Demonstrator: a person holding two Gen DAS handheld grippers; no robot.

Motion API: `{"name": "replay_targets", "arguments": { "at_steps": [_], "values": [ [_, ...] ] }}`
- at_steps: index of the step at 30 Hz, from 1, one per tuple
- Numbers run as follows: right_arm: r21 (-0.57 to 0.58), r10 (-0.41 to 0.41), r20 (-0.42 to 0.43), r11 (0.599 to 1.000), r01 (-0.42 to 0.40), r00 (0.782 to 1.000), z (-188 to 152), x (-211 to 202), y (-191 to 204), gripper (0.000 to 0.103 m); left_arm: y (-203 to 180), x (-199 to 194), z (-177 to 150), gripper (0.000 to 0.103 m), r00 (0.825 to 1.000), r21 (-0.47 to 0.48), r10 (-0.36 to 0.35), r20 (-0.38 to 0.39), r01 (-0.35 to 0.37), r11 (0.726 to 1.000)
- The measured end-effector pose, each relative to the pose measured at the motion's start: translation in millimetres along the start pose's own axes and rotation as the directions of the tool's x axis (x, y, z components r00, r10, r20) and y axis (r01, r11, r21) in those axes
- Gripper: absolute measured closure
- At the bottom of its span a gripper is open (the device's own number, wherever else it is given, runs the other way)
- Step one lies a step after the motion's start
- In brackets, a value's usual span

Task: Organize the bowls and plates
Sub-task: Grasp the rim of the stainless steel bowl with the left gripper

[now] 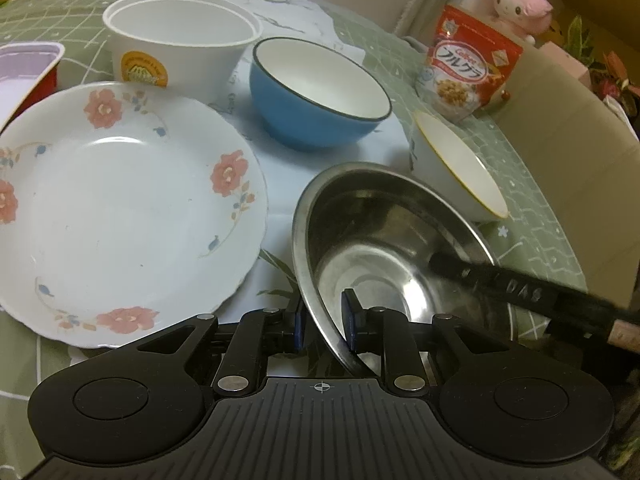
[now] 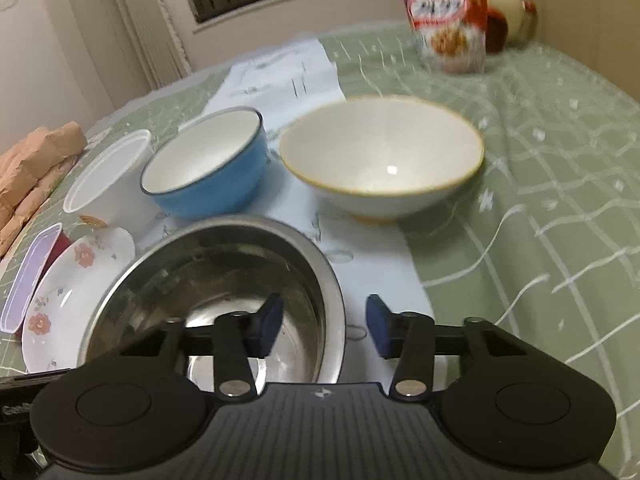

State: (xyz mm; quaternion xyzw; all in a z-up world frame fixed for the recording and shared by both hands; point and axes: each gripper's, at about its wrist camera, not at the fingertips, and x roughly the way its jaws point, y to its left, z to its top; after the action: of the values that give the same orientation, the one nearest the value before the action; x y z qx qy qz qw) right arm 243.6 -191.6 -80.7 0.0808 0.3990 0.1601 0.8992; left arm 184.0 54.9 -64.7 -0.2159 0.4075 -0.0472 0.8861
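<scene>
We see the left hand-held gripper (image 1: pixel 324 322) pinching the near rim of the steel bowl (image 1: pixel 384 240): one blue pad sits outside the wall, the other inside, and the bowl stands tilted on the counter (image 1: pixel 528 216) with its opening turned toward the flowered plate (image 1: pixel 120 208). That plate lies just beside the steel bowl on the left, over a white paper sheet (image 1: pixel 280 12). Behind them stand a blue bowl (image 1: pixel 316 96), a white paper tub (image 1: pixel 180 44) and, to the right, a white bowl with a yellow rim (image 1: pixel 456 164), which sits close to the steel bowl's far edge. A red cereal packet (image 1: pixel 468 64) stands farther back, near a pink plush toy (image 1: pixel 520 4).

From the right wrist view we see the right hand-held gripper (image 2: pixel 323 326) with its pads parted: the left pad hangs inside the steel bowl, the right pad outside, and the wall passes between them without either pad pressing on it. A dark bar (image 1: pixel 520 292) crosses the steel bowl's right side in the left wrist view. A red-edged tray (image 1: pixel 24 76) lies at the far left.
</scene>
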Motion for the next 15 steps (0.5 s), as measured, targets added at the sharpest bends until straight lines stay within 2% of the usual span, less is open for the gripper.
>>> {"name": "replay_targets", "arguments": {
  "at_steps": [5, 10, 15],
  "values": [
    [-0.022, 0.062, -0.029, 0.998, -0.062, 0.998, -11, -7, 7, 0.066, -8, -5, 3, 0.083, 1.000, 0.041, 0.014, 0.027, -0.015, 0.999],
    [-0.063, 0.023, -0.015, 0.998, -0.024, 1.000, -15, -17, 17, 0.067, -10, -6, 2, 0.082, 1.000, 0.064, 0.004, 0.009, -0.004, 0.998],
    [-0.118, 0.036, -0.008, 0.992, -0.037, 0.999, -10, -29, 37, 0.067, -5, -19, 7, 0.082, 0.998, 0.063, 0.030, 0.047, -0.033, 0.997]
  ]
}}
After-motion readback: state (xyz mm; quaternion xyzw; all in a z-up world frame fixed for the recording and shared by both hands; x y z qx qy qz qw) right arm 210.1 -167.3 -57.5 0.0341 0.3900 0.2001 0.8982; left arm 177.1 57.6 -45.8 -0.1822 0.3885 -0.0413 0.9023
